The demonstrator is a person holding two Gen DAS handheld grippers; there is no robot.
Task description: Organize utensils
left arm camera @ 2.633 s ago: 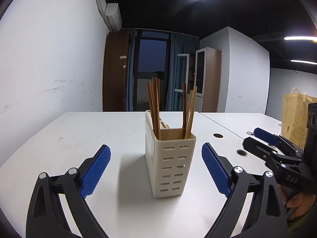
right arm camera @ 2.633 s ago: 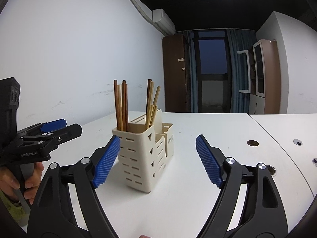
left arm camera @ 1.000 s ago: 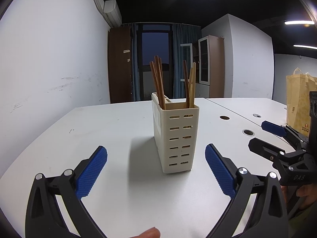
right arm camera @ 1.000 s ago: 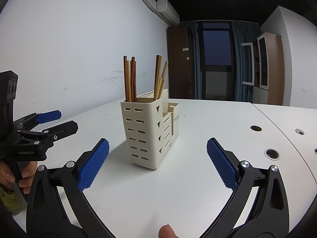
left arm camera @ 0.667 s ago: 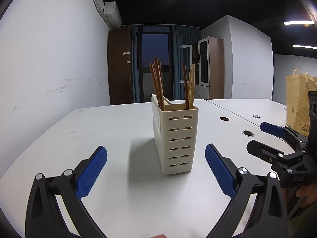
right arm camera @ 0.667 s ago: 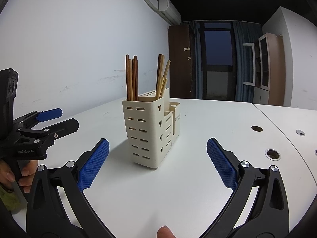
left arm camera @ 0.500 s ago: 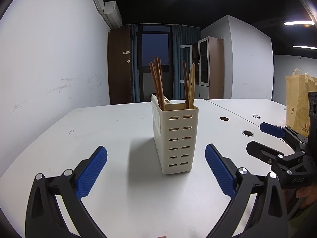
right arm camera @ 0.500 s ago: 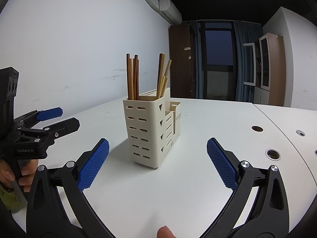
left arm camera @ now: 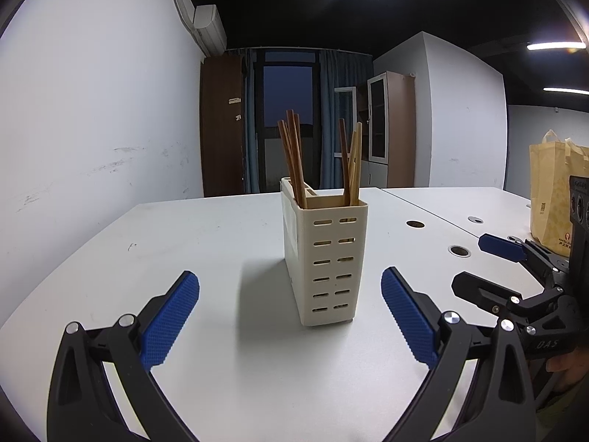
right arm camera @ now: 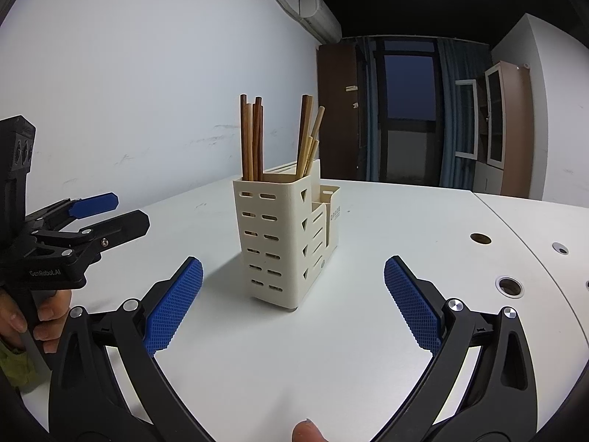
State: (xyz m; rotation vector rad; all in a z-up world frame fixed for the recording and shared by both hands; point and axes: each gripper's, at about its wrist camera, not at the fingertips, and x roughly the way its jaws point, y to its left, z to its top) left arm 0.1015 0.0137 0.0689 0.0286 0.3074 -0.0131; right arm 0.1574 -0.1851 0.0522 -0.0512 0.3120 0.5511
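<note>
Both claws, left claw (left arm camera: 290,313) and right claw (right arm camera: 293,304), gape empty, holder (left arm camera: 324,259) upright on the surface (left arm camera: 206,243) just ahead between their fingers, chopsticks (left arm camera: 294,164) inside.

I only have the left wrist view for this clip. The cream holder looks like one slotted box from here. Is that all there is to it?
Observer: No. In the right wrist view the utensil holder steps down into lower compartments behind the tall one.
Reviewer: Anything in those lower ones?
Observer: Nothing sticks out of them; the chopsticks all stand in the tall front compartment.
Reviewer: And the right gripper, is it open?
Observer: Yes, the right gripper stands wide open, short of the holder, holding nothing.
</note>
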